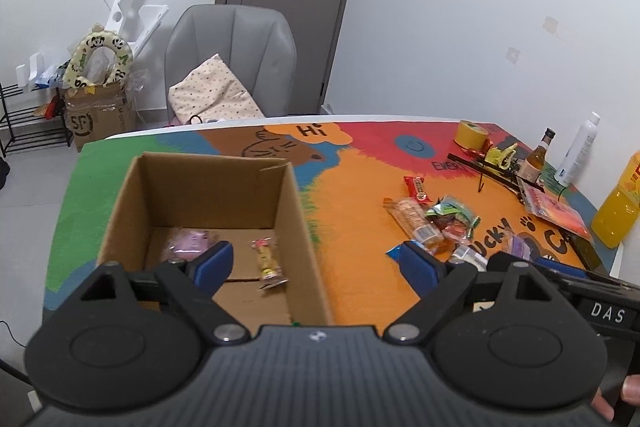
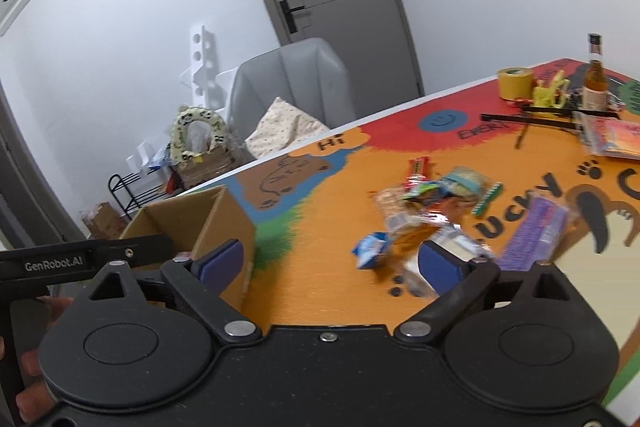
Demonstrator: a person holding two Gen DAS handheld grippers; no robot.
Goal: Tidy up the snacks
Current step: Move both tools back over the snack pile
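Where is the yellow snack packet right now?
In the left wrist view, the yellow snack packet lies on the floor of the cardboard box, right of the pink packet.

Left gripper and right gripper both tilt downward, jaws spread wide, nothing between them.
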